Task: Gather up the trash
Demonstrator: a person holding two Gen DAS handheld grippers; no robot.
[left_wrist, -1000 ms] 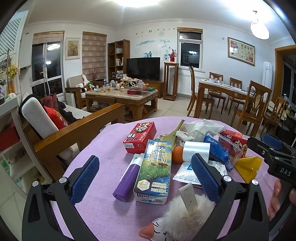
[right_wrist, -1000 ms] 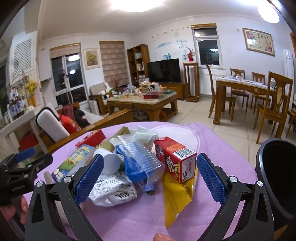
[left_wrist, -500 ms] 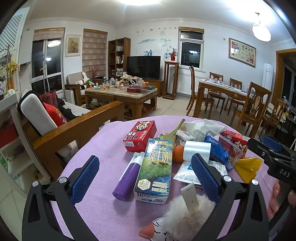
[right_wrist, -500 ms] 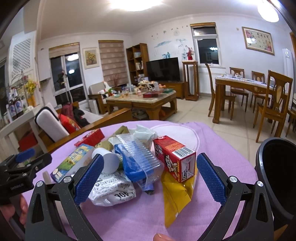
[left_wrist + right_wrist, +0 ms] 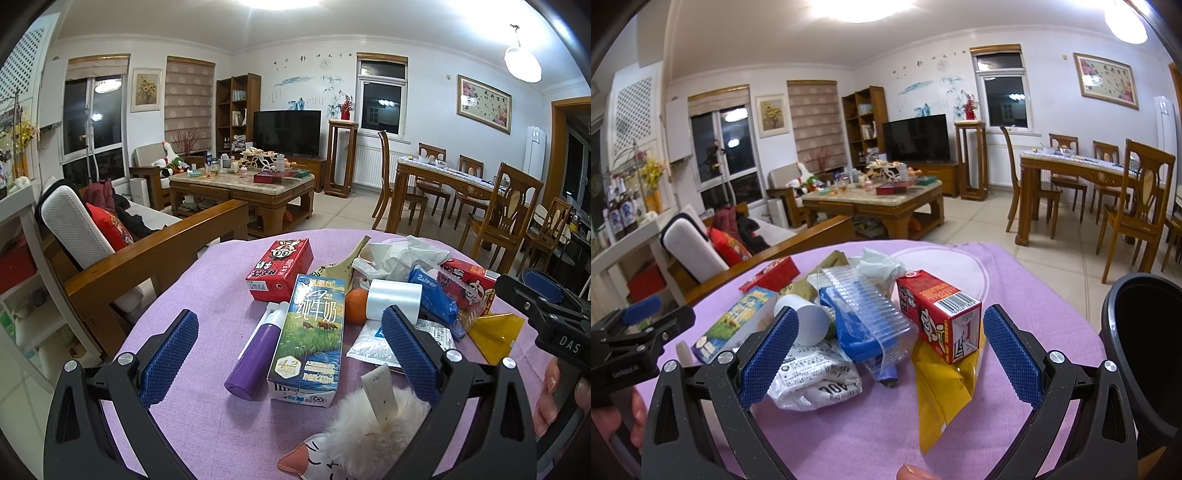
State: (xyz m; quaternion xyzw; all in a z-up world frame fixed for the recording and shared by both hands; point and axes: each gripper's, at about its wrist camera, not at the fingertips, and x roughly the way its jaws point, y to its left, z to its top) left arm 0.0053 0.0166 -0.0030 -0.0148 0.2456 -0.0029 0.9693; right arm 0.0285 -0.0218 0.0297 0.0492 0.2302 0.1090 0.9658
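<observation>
Trash is piled on a round table with a purple cloth (image 5: 207,424). In the left wrist view I see a blue-green milk carton (image 5: 308,334), a purple bottle (image 5: 255,360), a red drink box (image 5: 280,267), an orange (image 5: 355,305) and a white cup (image 5: 394,299). My left gripper (image 5: 288,354) hovers open over the carton and bottle. In the right wrist view a second red drink box (image 5: 940,319) lies on a yellow wrapper (image 5: 940,387), beside a clear plastic tray (image 5: 868,314) and a white pouch (image 5: 816,380). My right gripper (image 5: 886,354) hangs open just before them. A black bin (image 5: 1145,354) stands at the right.
A fluffy white toy with a cat face (image 5: 369,432) lies at the table's near edge. Crumpled tissue (image 5: 399,254) tops the pile. A wooden sofa (image 5: 155,254) stands left of the table, a coffee table (image 5: 243,184) beyond it, dining chairs (image 5: 495,221) at the right.
Both views shifted only slightly; the grippers stay open and hover over the pile. Nothing on the table has moved.
</observation>
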